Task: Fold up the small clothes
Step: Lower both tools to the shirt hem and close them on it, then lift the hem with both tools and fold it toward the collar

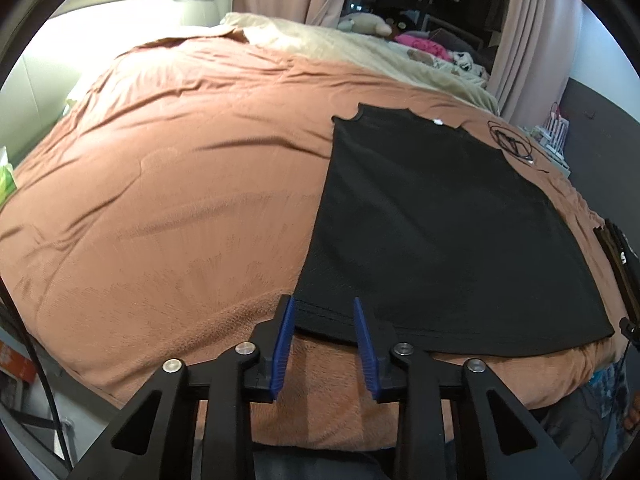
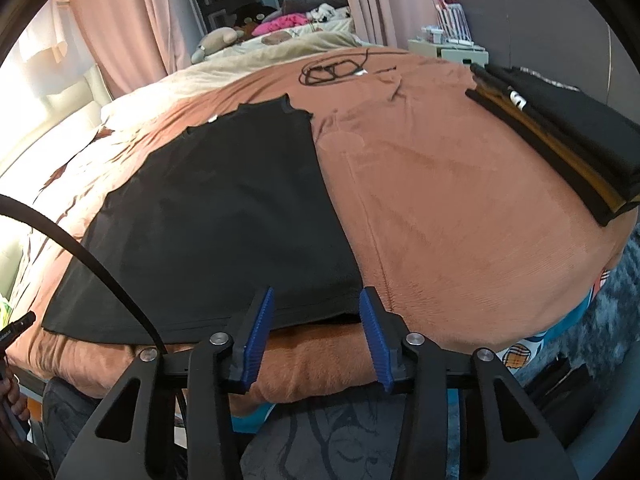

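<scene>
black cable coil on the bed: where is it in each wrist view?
Left wrist: cable coil at upper right, just right of the black shirt's collar end.
Right wrist: cable coil at top centre, beyond the black shirt and to its right.
Shared landmark: the shirt's white neck label.

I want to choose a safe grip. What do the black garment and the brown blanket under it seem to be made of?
Black garment: probably thin knit cotton or blend, matte, lying flat with a stitched hem. Brown blanket: seemingly plush fleece or velour, with soft sheen and brush marks in the nap.
</scene>
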`<state>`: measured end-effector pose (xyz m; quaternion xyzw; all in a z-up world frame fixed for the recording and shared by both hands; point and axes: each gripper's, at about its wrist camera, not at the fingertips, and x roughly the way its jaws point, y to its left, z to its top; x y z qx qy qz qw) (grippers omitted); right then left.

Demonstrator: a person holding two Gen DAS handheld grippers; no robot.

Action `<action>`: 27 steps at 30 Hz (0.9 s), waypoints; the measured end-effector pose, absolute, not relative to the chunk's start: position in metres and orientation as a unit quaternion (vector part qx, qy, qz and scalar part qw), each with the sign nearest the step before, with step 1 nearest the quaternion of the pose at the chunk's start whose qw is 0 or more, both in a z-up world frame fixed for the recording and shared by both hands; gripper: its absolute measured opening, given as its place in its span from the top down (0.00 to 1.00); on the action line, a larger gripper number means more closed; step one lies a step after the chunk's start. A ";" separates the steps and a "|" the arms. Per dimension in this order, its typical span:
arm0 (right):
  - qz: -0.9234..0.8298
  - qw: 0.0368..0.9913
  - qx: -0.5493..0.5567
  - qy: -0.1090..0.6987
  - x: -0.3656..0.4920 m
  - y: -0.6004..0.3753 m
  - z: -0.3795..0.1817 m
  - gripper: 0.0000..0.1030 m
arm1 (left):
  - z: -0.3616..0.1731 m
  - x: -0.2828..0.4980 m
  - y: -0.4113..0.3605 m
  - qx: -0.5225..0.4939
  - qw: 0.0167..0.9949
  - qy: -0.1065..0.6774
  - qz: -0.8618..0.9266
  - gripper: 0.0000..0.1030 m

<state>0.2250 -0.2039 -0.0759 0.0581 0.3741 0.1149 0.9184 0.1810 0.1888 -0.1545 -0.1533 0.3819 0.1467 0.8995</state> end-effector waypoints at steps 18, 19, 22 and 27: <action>0.111 0.901 0.109 0.404 0.262 -0.210 -0.096 0.73 | -0.183 0.201 0.207 -0.169 0.879 0.414 0.167 0.79; 0.112 0.901 0.112 0.404 0.263 -0.210 -0.098 0.73 | -0.184 0.201 0.206 -0.167 0.878 0.416 0.165 0.81; 0.115 0.899 0.120 0.406 0.269 -0.210 -0.100 0.73 | -0.185 0.203 0.203 -0.161 0.878 0.421 0.161 0.90; 0.115 0.893 0.146 0.409 0.268 -0.221 -0.103 0.90 | -0.178 0.202 0.200 -0.154 0.879 0.421 0.163 0.95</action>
